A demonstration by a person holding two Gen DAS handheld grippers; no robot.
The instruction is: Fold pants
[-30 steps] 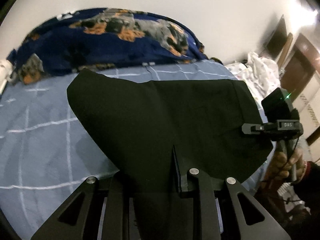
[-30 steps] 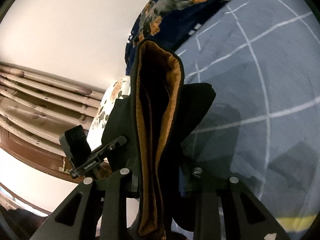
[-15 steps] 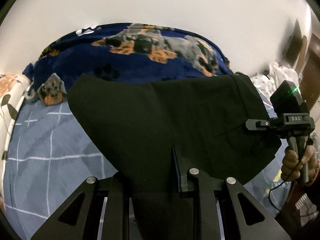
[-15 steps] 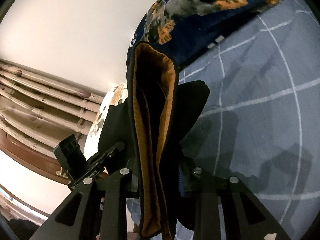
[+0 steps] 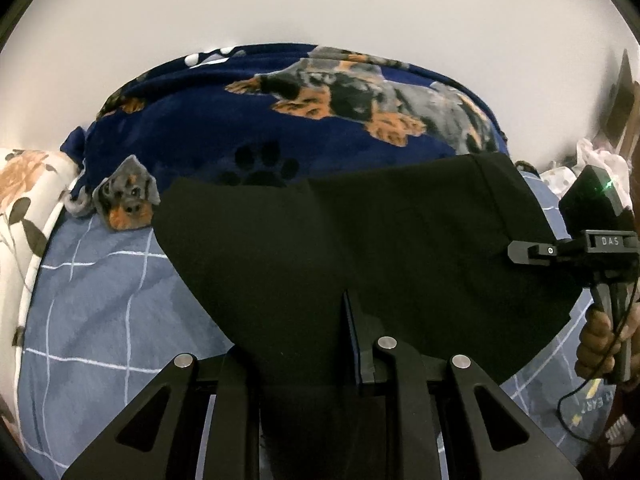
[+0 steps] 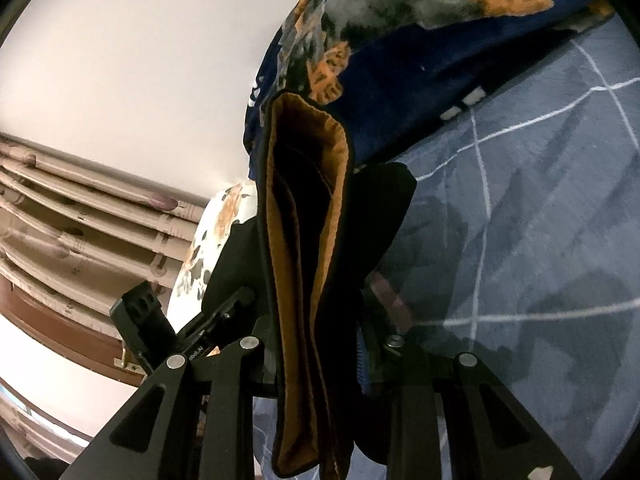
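Black pants (image 5: 360, 240) hang stretched between my two grippers above a blue checked bed (image 5: 100, 300). My left gripper (image 5: 316, 344) is shut on the near edge of the cloth. My right gripper (image 6: 316, 340) is shut on the waistband, whose orange-brown lining (image 6: 296, 280) faces its camera. The right gripper also shows in the left wrist view (image 5: 520, 250) at the right, clamped on the pants' far edge. The left gripper's body shows in the right wrist view (image 6: 152, 332) at lower left.
A navy blanket with dog prints (image 5: 300, 120) is heaped at the head of the bed by a white wall. A floral pillow (image 5: 24, 200) lies at the left. White clothes (image 5: 592, 160) sit at the far right. A brown curtain rail (image 6: 80, 232) shows on the left.
Both grippers have lifted and tilted up with the pants: the dog blanket and wall now fill more of both views, and less of the bed shows.
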